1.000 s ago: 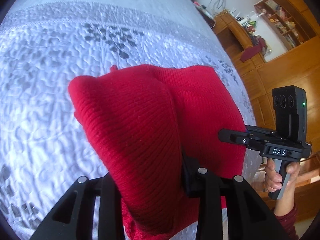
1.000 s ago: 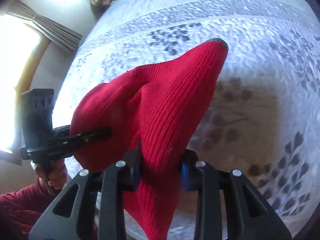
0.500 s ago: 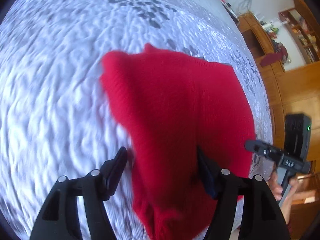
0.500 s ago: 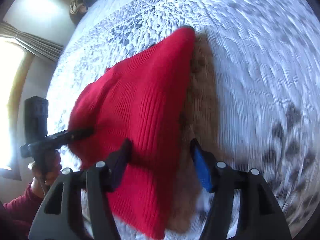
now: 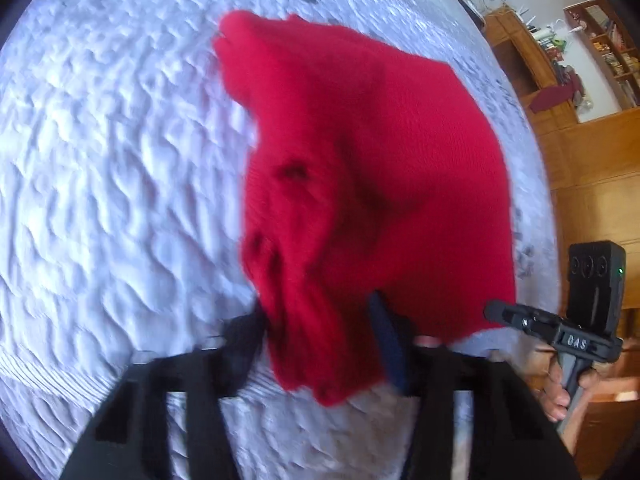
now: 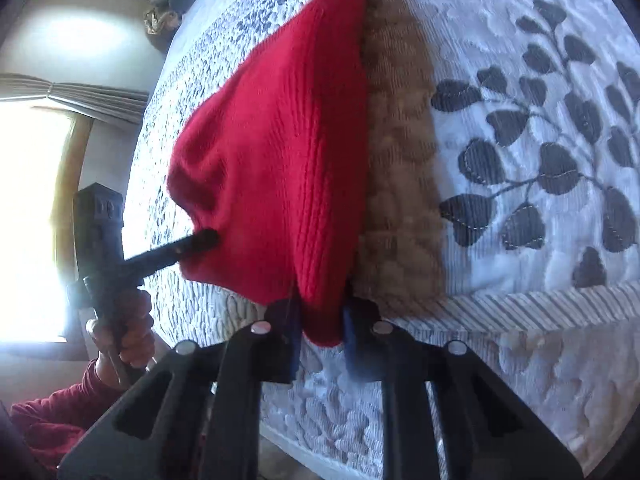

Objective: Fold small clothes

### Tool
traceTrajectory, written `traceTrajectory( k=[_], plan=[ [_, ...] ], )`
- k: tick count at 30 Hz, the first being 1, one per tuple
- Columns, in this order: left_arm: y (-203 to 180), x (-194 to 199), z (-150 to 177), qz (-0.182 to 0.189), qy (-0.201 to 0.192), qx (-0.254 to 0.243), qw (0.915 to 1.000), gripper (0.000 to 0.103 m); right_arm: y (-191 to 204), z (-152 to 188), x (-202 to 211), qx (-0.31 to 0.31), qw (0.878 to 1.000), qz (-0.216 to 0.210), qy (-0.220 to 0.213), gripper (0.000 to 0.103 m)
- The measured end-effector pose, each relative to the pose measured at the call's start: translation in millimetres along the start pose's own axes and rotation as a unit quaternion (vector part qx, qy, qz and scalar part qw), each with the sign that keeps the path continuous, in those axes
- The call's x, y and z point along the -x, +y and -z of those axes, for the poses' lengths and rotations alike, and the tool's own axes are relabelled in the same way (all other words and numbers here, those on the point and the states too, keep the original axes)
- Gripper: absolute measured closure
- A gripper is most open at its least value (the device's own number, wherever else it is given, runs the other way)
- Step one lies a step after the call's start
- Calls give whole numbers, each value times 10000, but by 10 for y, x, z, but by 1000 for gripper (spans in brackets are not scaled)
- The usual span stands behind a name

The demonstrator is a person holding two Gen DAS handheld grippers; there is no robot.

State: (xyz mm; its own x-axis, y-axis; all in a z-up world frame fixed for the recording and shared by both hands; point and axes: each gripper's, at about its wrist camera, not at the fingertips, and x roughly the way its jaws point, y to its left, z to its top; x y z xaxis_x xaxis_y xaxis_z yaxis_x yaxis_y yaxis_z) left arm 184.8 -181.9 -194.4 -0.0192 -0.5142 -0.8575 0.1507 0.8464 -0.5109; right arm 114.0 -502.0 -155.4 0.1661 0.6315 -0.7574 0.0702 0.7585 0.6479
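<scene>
A red knitted garment (image 5: 372,168) lies stretched over the white quilted bed (image 5: 100,184). My left gripper (image 5: 320,344) is shut on its near left corner, which bunches between the jaws. My right gripper (image 6: 320,320) is shut on the garment's (image 6: 276,152) other near corner. Each gripper shows in the other's view: the right one in the left wrist view (image 5: 504,312), the left one in the right wrist view (image 6: 200,240). The far edge rests on the bed.
The bed cover has grey leaf prints (image 6: 540,160) and a striped border near its front edge (image 6: 520,308). Wooden cabinets and shelves (image 5: 580,80) stand on the right. A bright window with curtains (image 6: 40,160) is on the left. Dark clothes (image 6: 172,0) lie far off.
Both grippers have pulled back toward the bed's near edge, and the garment has been drawn out flatter over the bed. Both stay shut on its corners.
</scene>
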Motion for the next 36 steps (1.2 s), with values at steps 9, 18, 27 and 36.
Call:
traceTrajectory(
  k=[9, 18, 27, 36],
  plan=[
    [-43, -133, 254, -298, -39, -124, 9995, 65, -102, 12, -292, -113, 9957, 862, 325, 89],
    [-154, -41, 369, -561, -306, -196, 9978, 52, 73, 236, -101, 124, 9919, 1206, -379, 46],
    [-337, 319, 689, -1592, -780, -141, 9841, 29, 547, 703, 128, 522, 9592, 2568, -1064, 7],
    [-395, 606, 926, -1862, -966, -86, 9777, 28, 849, 864, 195, 617, 9539, 2728, -1086, 6]
  ],
)
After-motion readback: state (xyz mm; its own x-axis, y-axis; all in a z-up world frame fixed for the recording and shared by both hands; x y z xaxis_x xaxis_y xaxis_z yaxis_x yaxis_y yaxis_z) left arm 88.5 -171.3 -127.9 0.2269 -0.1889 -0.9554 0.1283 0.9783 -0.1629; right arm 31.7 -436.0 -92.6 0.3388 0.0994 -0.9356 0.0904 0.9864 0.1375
